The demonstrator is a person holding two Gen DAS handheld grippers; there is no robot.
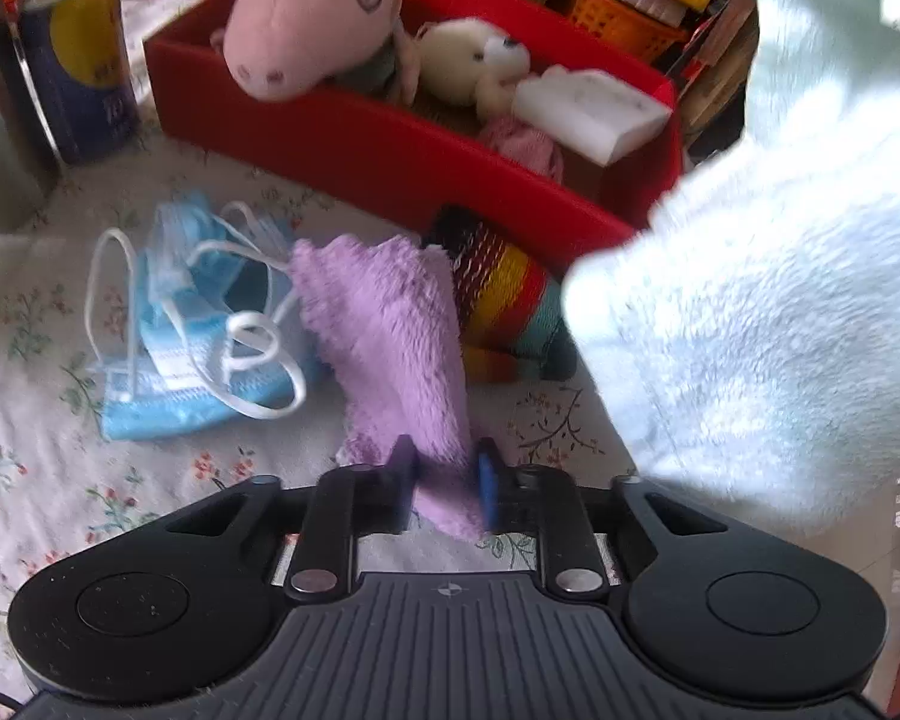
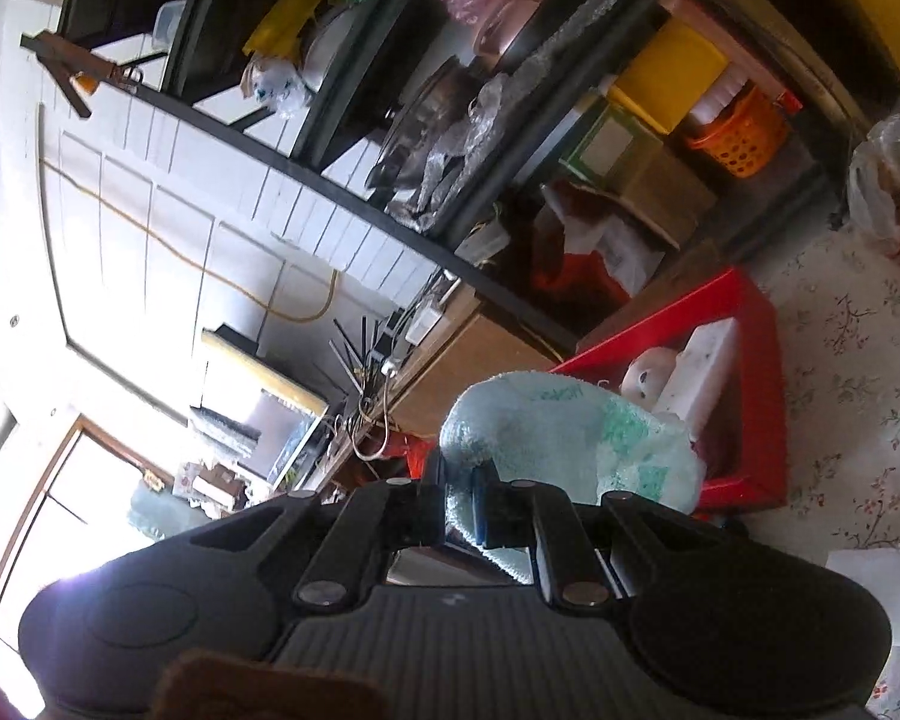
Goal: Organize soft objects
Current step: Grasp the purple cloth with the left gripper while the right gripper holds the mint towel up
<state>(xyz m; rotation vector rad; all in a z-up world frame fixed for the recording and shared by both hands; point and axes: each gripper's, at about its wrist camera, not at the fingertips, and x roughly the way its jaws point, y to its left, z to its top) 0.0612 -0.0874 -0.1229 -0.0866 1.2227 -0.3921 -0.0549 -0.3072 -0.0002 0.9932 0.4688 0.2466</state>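
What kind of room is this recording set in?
Probably a lived-in home storage or utility room: a table under a floral tablecloth, a cluttered black metal shelving rack with pans and bags, and a red plastic bin of plush toys.

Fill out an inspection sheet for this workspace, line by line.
Surface: floral tablecloth, mostly covered.
Job's things: red bin holds a pink pig plush, a cream bear plush and a white foam block; blue face masks, a striped knit item and a purple fuzzy cloth lie outside it.
Clutter: drink can beside the bin.
Grippers: left gripper jaws closed on the purple cloth; right gripper jaws shut on a pale blue towel, lifted.
Cables: a cord along the white wall.
Surroundings: crowded shelves, orange basket.
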